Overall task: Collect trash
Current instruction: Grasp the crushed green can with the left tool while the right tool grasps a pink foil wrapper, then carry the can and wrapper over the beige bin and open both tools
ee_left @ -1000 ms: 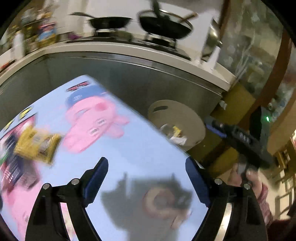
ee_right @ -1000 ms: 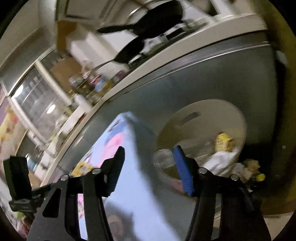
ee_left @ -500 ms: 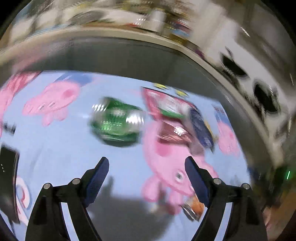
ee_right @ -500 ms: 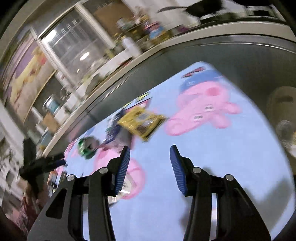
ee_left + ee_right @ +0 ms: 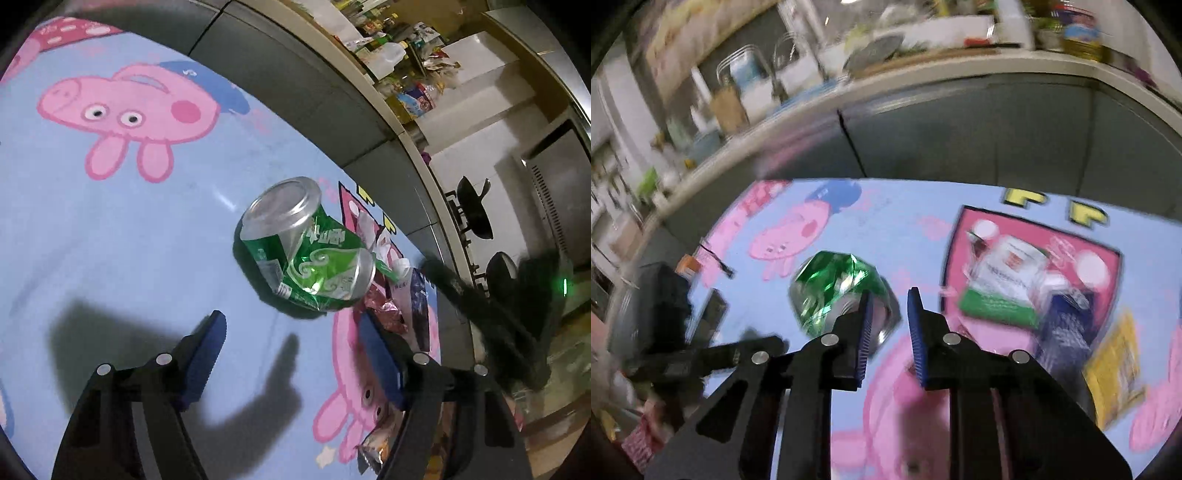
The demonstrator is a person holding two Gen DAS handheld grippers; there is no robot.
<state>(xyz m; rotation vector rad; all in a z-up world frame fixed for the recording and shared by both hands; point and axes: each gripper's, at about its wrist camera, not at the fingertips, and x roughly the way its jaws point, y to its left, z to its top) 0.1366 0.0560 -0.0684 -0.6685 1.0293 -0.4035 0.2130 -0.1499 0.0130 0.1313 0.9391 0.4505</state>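
Observation:
A crushed green soda can [image 5: 308, 251] lies on its side on the blue cartoon-pig tablecloth [image 5: 110, 229]. My left gripper [image 5: 291, 332] is open and empty, just short of the can. In the right wrist view the can [image 5: 834, 288] lies just beyond and left of my right gripper [image 5: 888, 299], whose jaws stand narrowly apart with nothing between them. Snack wrappers [image 5: 391, 284] lie beyond the can; in the right wrist view a white-and-green packet [image 5: 1004, 284] and a yellow packet [image 5: 1115, 369] lie to the right.
A grey cabinet front [image 5: 960, 133] and a cluttered counter [image 5: 406, 74] run behind the table. Pans on a stove [image 5: 476, 218] show at the right. The other gripper appears as a dark shape in the right of the left wrist view [image 5: 498, 314].
Both grippers swung left, away from the trash bin, to the table. The left has come closer to the green can. The right jaws have narrowed.

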